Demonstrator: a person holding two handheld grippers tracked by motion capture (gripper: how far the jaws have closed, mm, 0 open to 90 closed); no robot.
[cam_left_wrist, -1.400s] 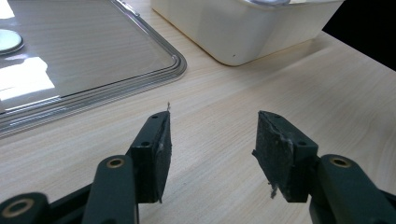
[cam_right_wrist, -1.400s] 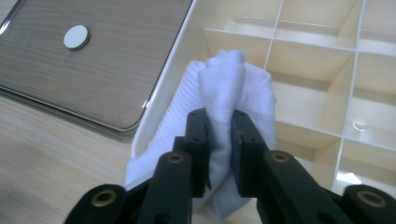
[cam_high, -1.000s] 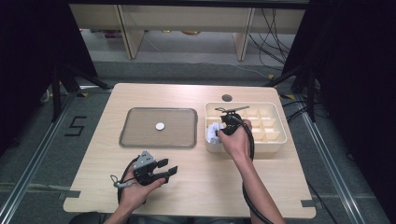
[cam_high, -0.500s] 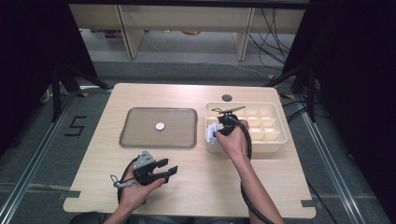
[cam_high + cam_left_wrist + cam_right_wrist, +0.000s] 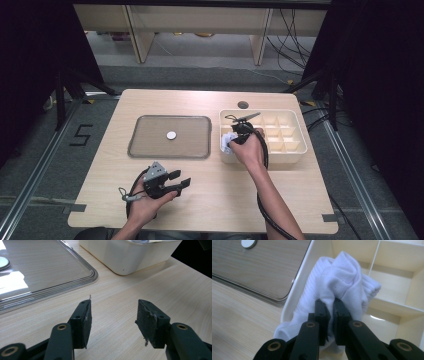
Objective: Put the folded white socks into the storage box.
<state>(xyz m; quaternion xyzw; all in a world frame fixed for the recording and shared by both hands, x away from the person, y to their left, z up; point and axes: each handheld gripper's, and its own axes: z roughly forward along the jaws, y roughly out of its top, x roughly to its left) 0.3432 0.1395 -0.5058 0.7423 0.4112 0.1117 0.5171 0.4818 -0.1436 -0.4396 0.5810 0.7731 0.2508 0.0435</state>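
Sock (image 5: 337,282) clenched in right jaws over bin (image 5: 297,285) wall, beside tray (image 5: 262,270); left jaws released.

Light fell from overhead onto the bench (image 5: 200,200), which was evenly bright in the high view, while the surroundings sank into near black at left and right. In the left gripper view a white glare patch lay on the tray (image 5: 50,270). In the right gripper view the white sock (image 5: 337,282) was nearly overexposed, and the far compartments looked soft.
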